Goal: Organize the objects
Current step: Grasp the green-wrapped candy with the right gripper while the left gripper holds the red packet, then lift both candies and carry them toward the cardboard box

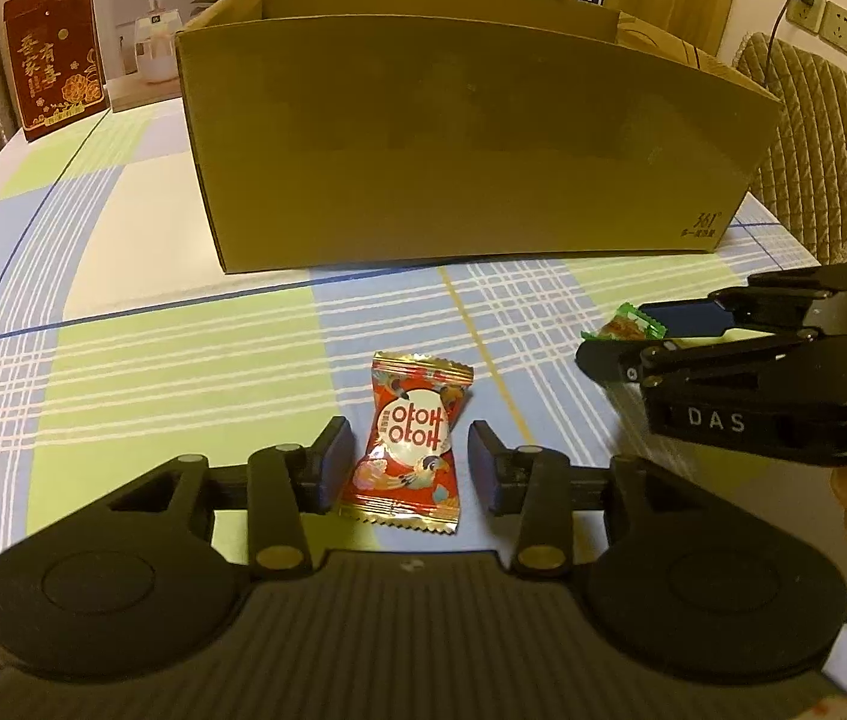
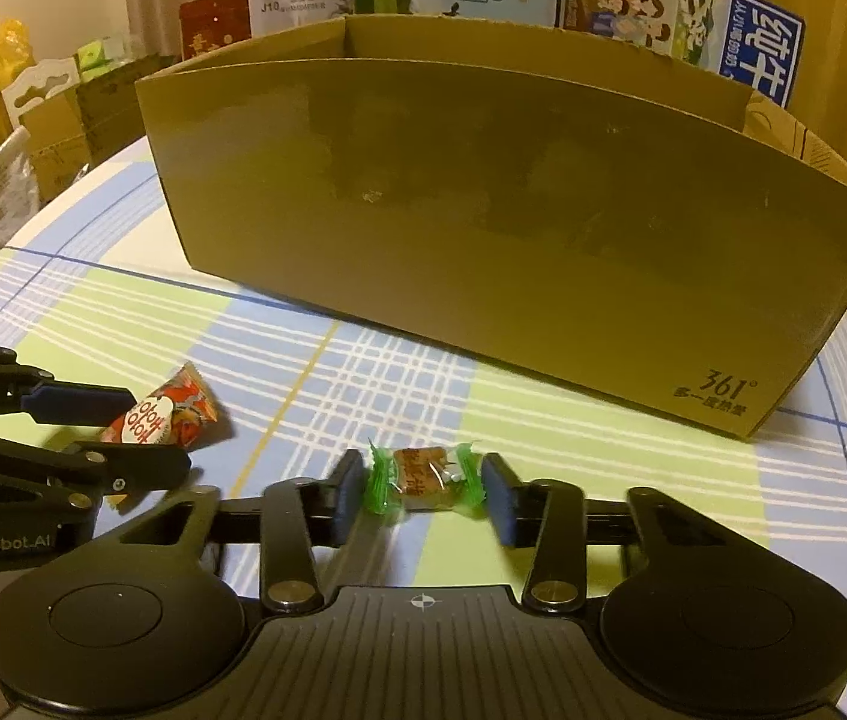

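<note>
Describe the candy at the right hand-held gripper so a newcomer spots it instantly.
Start at the big cardboard box on the checked tablecloth. In front of it, between the right hand-held gripper fingers, lies a small candy: brown, with green twisted ends, unlike the larger red packet nearby.

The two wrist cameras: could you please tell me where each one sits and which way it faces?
Left wrist: sits on the left gripper, looking forward along its fingers at the red candy and the cardboard box; the right gripper and a bit of hand show at right.
Right wrist: sits on the right gripper, facing the green-wrapped candy and the box; the left gripper shows at left.
Shared: both candies, the box, the checked tablecloth.
</note>
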`<state>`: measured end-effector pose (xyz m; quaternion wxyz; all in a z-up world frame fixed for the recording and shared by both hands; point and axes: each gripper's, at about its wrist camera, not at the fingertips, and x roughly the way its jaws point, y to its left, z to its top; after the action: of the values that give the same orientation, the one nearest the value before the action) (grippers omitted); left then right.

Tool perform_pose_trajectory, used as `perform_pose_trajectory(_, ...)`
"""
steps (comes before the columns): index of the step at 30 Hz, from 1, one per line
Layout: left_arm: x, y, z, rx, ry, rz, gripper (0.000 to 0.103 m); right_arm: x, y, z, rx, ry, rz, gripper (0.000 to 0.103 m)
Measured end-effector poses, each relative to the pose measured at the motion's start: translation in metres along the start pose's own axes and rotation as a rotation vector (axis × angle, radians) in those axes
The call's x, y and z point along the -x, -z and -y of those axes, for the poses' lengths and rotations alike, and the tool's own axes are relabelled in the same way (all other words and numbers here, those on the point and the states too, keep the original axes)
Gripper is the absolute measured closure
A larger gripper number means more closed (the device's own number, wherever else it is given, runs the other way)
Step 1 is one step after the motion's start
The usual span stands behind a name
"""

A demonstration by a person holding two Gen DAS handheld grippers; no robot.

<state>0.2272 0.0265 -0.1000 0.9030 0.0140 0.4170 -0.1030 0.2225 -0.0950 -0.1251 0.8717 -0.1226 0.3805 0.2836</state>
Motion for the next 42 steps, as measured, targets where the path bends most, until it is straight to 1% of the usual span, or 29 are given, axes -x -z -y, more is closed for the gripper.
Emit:
perform_pose_trajectory(1, 0.0, 0.0, 0.0, 0.001, 0.0, -0.001, 0.066, -0.001, 0.0, -0.001, -0.001, 0.001, 0.0, 0.074)
perform_pose_trajectory(2, 0.0, 0.0, 0.0, 0.002, 0.0, -0.001, 0.066, -0.001, 0.0, -0.002, -0.001, 0.003, -0.002, 0.075)
perform_pose_trajectory(10, -0.002, -0.001, 0.0, -0.01, -0.013, -0.004, 0.067, 0.001, 0.0, -0.002, -0.037, 0.014, -0.012, 0.077)
perform_pose_trajectory(13, -0.003, -0.002, 0.002, -0.033, -0.031, -0.006, 0.073, 0.003, -0.001, -0.002, -0.046, 0.015, -0.013, 0.077)
perform_pose_trajectory(16, -0.004, -0.002, 0.001, -0.031, -0.031, -0.008, 0.075, 0.005, -0.001, -0.002, -0.05, 0.015, -0.011, 0.077)
perform_pose_trajectory(17, -0.003, -0.002, 0.002, -0.032, -0.033, -0.007, 0.079, 0.007, 0.0, -0.001, -0.049, 0.015, -0.01, 0.077)
perform_pose_trajectory(19, -0.003, -0.002, 0.002, -0.033, -0.033, -0.007, 0.082, 0.01, 0.002, 0.0, -0.05, 0.015, -0.008, 0.078)
perform_pose_trajectory(27, 0.002, 0.0, 0.004, -0.019, -0.034, -0.005, 0.082, 0.017, 0.001, 0.002, -0.066, 0.018, 0.003, 0.078)
perform_pose_trajectory(31, 0.011, 0.001, 0.003, 0.001, -0.022, -0.008, 0.082, 0.028, 0.002, 0.004, -0.07, 0.023, 0.011, 0.078)
perform_pose_trajectory(33, 0.018, -0.002, 0.003, 0.023, -0.043, -0.008, 0.082, 0.035, 0.002, 0.005, -0.085, 0.03, 0.014, 0.078)
perform_pose_trajectory(38, 0.051, -0.007, 0.009, 0.079, -0.052, 0.021, 0.082, 0.065, 0.009, 0.006, -0.136, 0.043, 0.017, 0.078)
perform_pose_trajectory(42, 0.081, -0.005, 0.018, 0.094, -0.052, 0.034, 0.082, 0.095, 0.013, 0.006, -0.177, 0.049, 0.024, 0.078)
